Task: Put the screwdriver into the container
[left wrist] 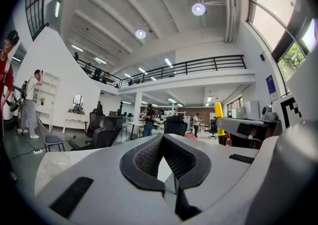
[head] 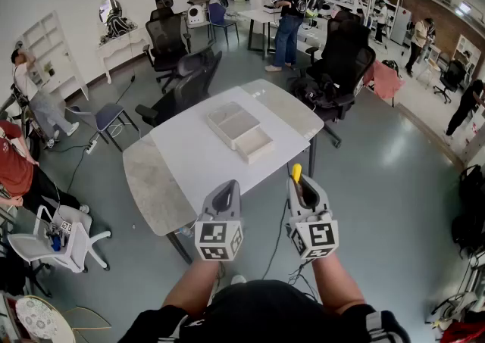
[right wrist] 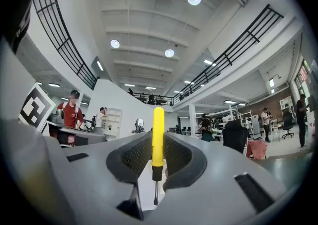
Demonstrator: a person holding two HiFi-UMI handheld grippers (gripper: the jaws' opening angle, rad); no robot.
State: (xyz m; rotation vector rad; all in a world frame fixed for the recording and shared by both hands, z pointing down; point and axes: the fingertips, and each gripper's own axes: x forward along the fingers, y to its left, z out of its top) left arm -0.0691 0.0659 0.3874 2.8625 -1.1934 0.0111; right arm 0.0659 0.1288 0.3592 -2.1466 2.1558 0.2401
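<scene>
Partly hidden, screwdriver [head: 296,173] clenched in right gripper [head: 300,186], left gripper [head: 224,194] closed, empty.

The screwdriver [right wrist: 158,134] has a yellow handle and a black collar. The left gripper [head: 225,193] and right gripper [head: 305,186] are pale grey with black mesh-textured pads, and each carries a cube of black-and-white square markers. The table [head: 189,156] is white with mottled grey ends, and the container [head: 254,154] is off-white.
</scene>
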